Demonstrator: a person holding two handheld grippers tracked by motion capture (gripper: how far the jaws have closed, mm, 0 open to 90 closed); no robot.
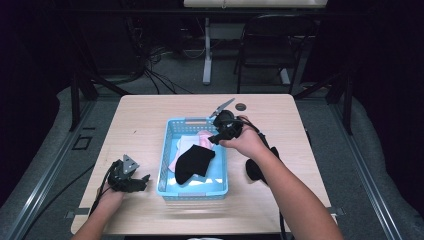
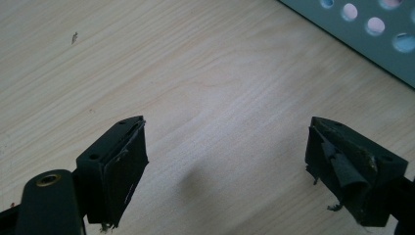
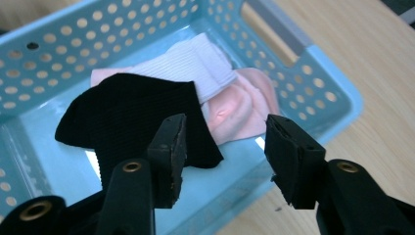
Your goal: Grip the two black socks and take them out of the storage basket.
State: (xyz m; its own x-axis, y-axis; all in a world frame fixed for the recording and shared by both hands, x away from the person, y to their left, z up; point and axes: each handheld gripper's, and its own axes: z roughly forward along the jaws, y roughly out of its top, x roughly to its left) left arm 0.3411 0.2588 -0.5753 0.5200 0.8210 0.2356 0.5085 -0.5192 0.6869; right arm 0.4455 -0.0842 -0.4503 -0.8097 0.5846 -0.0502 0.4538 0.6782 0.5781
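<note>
a light blue perforated basket [image 1: 167, 172] is set at the middle of the wooden table [image 1: 150, 112]. inside it a black sock [image 3: 127, 115] is laid over a white sock [image 3: 195, 63] and a pink sock [image 3: 242, 105]. another dark garment [image 1: 254, 170] is seen on the table right of the basket, beneath the right forearm. the right tongs [image 3: 222, 152] are held above the basket's right edge, jaws spread, nothing pinched. the left tongs [image 2: 225, 166] are held low over bare table left of the basket, jaws spread wide and empty.

Light blue basket [image 3: 313, 58] dotted with round holes; black sock [image 3: 132, 115]; white ribbed sock [image 3: 195, 66]; pink sock [image 3: 244, 105]; pale wood-grain desk [image 2: 195, 73].
</note>
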